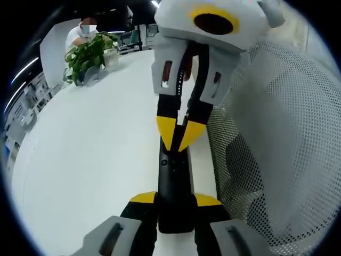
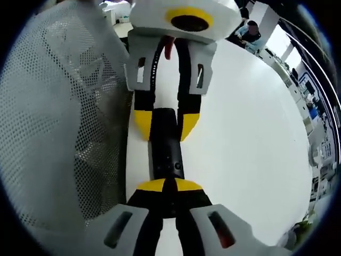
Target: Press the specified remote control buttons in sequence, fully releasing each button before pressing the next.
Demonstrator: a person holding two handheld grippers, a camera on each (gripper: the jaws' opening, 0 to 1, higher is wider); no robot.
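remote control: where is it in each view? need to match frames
Left gripper view: remote control lower centre, running upward, near end between the left hand-held gripper jaws.
Right gripper view: remote control centre, under the right hand-held gripper tips.
Shared landmark: white mesh chair back.

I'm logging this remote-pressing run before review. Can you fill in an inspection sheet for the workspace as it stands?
Surface: white table, bare around the job.
Job's things: black remote lying lengthwise between the two tongs, small buttons near its far end in the left gripper view.
Clutter: potted green plant at the far table edge.
Grippers: left tongs closed on the remote's near end; right tongs shut, tips down on the remote's button end.
Cables: nothing seen.
Surroundings: white mesh chair back beside the table; seated person far off; office shelving.
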